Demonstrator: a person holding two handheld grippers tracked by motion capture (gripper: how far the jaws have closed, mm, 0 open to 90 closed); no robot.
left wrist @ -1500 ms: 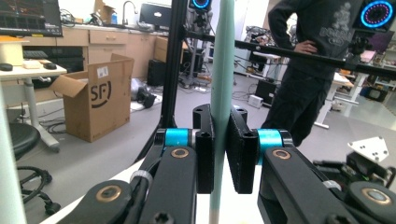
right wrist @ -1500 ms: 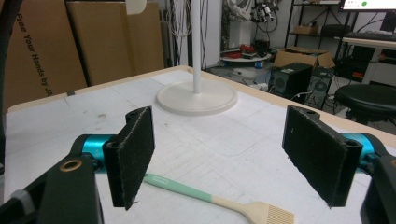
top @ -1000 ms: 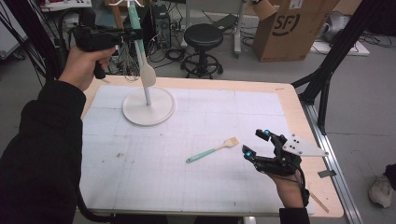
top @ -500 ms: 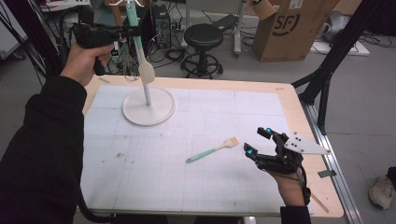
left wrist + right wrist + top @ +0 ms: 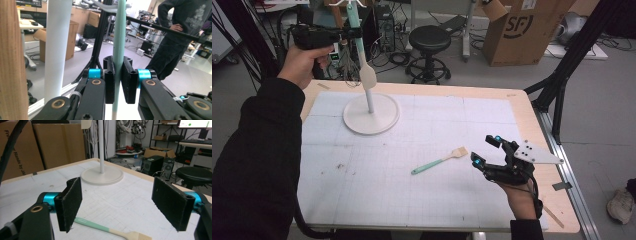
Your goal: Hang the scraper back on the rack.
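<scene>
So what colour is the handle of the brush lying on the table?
Mint green handle, with a pale wooden head; clearest in the high view.

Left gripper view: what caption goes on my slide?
Left gripper clamps the mint spatula handle beside the white stand pole.

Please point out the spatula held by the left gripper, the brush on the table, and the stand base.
spatula (image 5: 367, 77): high view, pale blade.
brush (image 5: 433, 164): high view, green handle.
stand base (image 5: 384, 117): high view, bare disc rim.
</scene>
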